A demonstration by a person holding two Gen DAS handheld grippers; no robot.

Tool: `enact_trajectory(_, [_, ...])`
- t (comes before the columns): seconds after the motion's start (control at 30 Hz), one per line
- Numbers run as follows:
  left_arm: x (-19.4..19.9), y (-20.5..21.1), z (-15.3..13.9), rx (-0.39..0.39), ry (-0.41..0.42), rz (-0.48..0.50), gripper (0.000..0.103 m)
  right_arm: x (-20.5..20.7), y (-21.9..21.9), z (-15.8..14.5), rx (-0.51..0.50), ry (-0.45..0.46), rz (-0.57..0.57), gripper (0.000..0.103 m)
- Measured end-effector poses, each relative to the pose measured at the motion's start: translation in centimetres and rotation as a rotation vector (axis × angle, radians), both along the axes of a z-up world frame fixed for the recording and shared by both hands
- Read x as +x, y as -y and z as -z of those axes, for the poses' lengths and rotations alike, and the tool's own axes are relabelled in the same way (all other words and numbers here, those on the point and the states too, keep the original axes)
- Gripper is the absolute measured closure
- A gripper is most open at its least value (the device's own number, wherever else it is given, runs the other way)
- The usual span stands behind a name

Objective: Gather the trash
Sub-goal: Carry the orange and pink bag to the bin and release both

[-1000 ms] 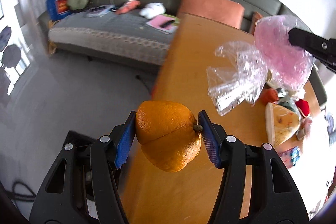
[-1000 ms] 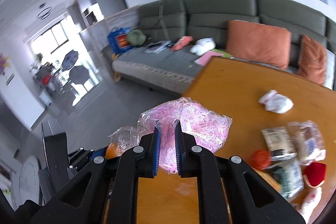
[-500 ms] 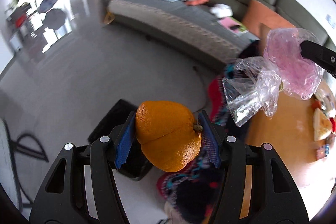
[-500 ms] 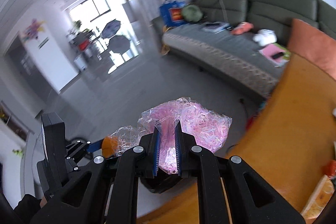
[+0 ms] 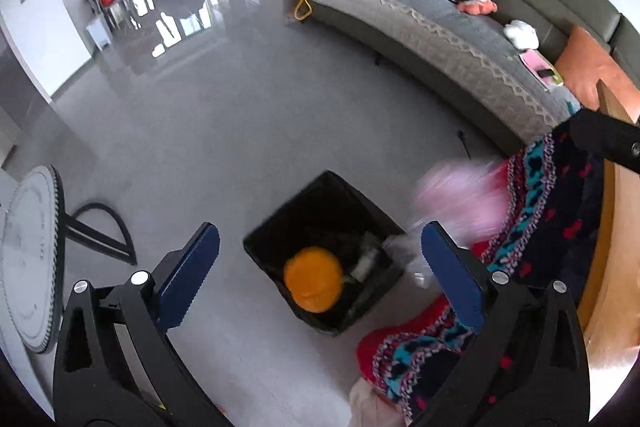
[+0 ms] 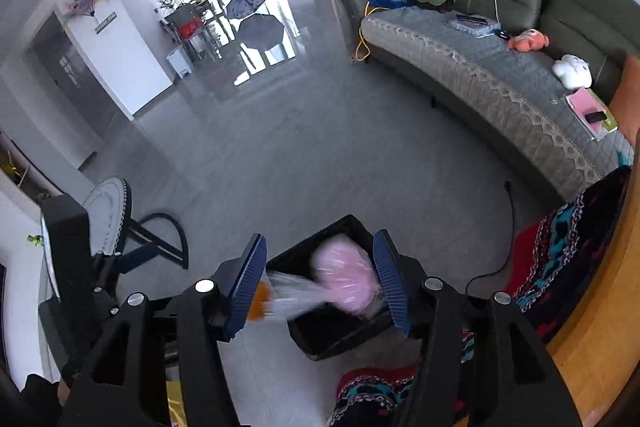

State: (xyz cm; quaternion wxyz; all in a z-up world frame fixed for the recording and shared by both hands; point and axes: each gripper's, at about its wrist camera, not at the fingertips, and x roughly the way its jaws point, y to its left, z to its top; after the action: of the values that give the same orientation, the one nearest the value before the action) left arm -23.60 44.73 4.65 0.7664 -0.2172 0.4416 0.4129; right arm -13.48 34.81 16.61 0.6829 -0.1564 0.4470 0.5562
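Note:
A black square trash bin stands on the grey floor below both grippers. My left gripper hangs over it with its jaws opening wide and nothing between them. The orange peel is loose, down inside the bin. My right gripper has its jaws opening. The pink plastic bag with a clear bag attached is blurred, free of the pads, over the bin. In the left wrist view the pink bag is a blur at the bin's right.
A chair with a red, blue and black knitted cover stands right of the bin, against the wooden table edge. A grey-green sofa runs along the back. A round white object on a black stand is at the left.
Both grippers swung from over the table to above the bin. The left let go of the orange peel, which dropped in. The right opened and released the pink bag, which is falling.

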Motion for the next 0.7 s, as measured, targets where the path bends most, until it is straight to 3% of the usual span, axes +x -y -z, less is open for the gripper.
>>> enact_trajectory(0.43, [1.2,1.1,-0.6,0.005,0.030,0.067,0.005,2.4,2.5,0.0,-0.001,-0.007,0.065,0.046])
enact_trajectory(0.7, [4.2,4.7,-2.6,0.023,0.067,0.165,0.005,4.4,7.4,-1.2,0.023,-0.017,0.160,0.045])
